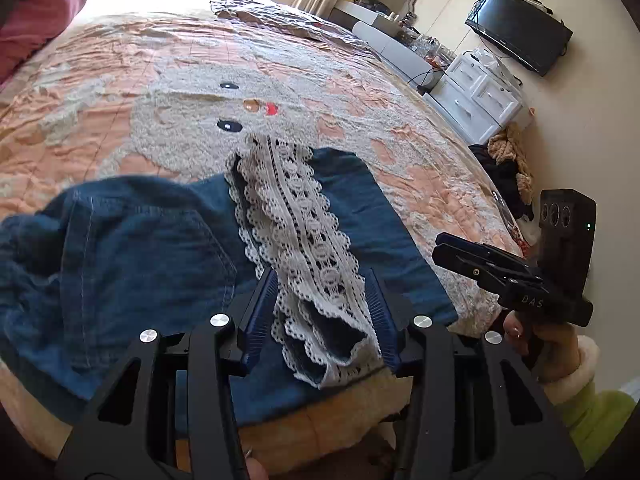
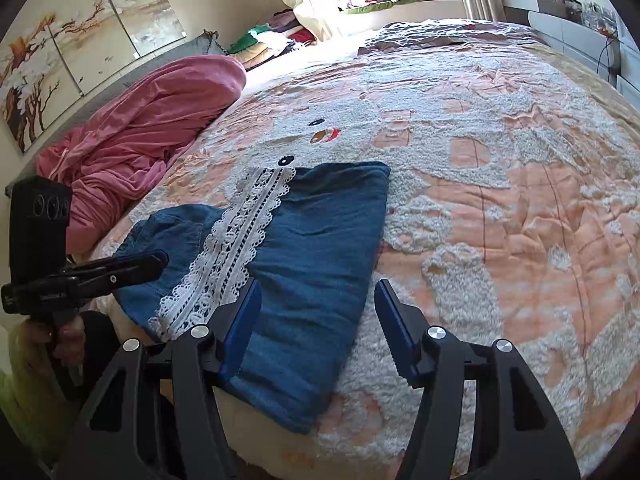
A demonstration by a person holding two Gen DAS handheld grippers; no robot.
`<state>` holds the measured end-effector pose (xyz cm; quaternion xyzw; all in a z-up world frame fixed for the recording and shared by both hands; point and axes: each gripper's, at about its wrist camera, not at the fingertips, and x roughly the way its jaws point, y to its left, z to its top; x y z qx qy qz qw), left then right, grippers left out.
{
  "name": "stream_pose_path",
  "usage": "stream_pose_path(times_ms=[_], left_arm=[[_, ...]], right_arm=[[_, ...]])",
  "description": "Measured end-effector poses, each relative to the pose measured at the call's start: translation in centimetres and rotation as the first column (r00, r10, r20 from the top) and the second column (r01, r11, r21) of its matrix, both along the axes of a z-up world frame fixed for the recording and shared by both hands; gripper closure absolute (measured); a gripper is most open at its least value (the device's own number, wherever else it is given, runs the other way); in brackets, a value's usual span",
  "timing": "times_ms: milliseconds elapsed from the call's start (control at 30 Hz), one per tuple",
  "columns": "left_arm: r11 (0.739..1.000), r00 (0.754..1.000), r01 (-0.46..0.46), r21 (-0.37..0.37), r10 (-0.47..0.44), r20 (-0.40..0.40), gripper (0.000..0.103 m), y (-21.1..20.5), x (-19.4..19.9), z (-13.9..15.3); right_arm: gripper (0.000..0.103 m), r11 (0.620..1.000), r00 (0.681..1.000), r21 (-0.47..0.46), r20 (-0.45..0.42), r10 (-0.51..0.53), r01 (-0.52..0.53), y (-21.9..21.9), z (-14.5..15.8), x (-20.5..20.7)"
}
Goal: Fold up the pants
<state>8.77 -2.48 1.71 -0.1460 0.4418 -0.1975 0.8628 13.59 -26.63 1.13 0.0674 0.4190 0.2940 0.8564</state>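
Blue denim pants (image 1: 152, 264) with a white lace strip (image 1: 308, 240) lie folded on the bed near its front edge; they also show in the right wrist view (image 2: 320, 248) with the lace strip (image 2: 236, 248). My left gripper (image 1: 326, 308) is open, its blue pads either side of the lace hem, which lies loose between them. My right gripper (image 2: 318, 320) is open and empty just above the pants' near right edge. The right gripper shows in the left wrist view (image 1: 444, 246); the left gripper shows in the right wrist view (image 2: 158, 260).
The bed has a peach and white quilt (image 2: 500, 184). A pink duvet (image 2: 160, 112) is heaped at the left by the headboard. A grey blanket (image 2: 448, 34) lies at the far end. White drawers (image 1: 480, 96), a TV (image 1: 520, 28) and clothes on the floor (image 1: 508, 164) are on the right.
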Motion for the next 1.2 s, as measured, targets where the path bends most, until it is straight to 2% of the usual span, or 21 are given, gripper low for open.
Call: stream_pose_path(times_ms=[67, 200, 267, 333, 400, 467, 567, 700, 967, 1100, 1200], left_arm=[[1.000, 1.000, 0.000, -0.009, 0.000, -0.020, 0.066, -0.3, -0.8, -0.7], [1.000, 1.000, 0.002, 0.011, -0.002, -0.006, 0.066, -1.2, -1.4, -0.5], [1.000, 1.000, 0.009, 0.020, -0.009, 0.003, 0.070, -1.8, -1.5, -0.4], [0.999, 1.000, -0.003, 0.046, 0.004, -0.007, 0.078, -2.1, -1.3, -0.9], [0.997, 1.000, -0.002, 0.072, 0.005, -0.030, 0.080, -2.4, -1.1, -1.8], [0.983, 0.998, -0.039, 0.179, 0.047, -0.040, 0.080, -2.5, -1.0, -2.9], [0.984, 0.997, -0.046, 0.174, 0.056, -0.051, 0.079, -1.8, -1.2, -3.7], [0.974, 0.999, -0.036, 0.224, 0.043, -0.027, 0.078, -2.4, -1.4, -3.8], [0.982, 0.998, -0.047, 0.182, 0.055, -0.040, 0.077, -1.8, -1.7, -3.5], [0.986, 0.997, -0.064, 0.154, 0.070, -0.032, 0.070, -1.3, -2.5, -2.6], [0.986, 0.996, -0.080, 0.146, 0.084, -0.019, 0.062, -0.9, -3.5, -1.7]], right_arm=[[0.046, 1.000, 1.000, -0.006, -0.011, 0.013, -0.013, 0.2, -0.4, -0.9], [0.045, 1.000, 0.999, 0.002, -0.032, 0.019, -0.019, 0.3, -0.8, -2.1], [0.046, 1.000, 0.999, -0.009, -0.051, 0.003, -0.004, 0.2, -1.1, -2.3], [0.045, 1.000, 0.998, -0.012, -0.060, -0.002, 0.002, 0.2, -1.4, -2.5], [0.046, 0.999, 0.998, -0.048, -0.066, -0.009, 0.006, 0.4, -1.8, -2.7], [0.046, 0.994, 0.998, -0.104, -0.055, -0.016, 0.010, 0.6, -2.1, -2.9], [0.047, 0.987, 0.999, -0.161, -0.036, -0.008, 0.003, 0.8, -2.5, -3.4], [0.047, 0.972, 1.000, -0.233, -0.009, 0.006, -0.008, 1.6, -3.0, -3.5], [0.046, 0.964, 0.999, -0.265, 0.032, 0.024, -0.015, 2.1, -2.7, -3.9], [0.045, 0.980, 0.995, -0.199, 0.094, 0.028, -0.009, 1.6, -1.0, -4.6], [0.041, 0.986, 0.991, -0.164, 0.123, 0.044, -0.024, 1.6, -0.1, -5.1]])
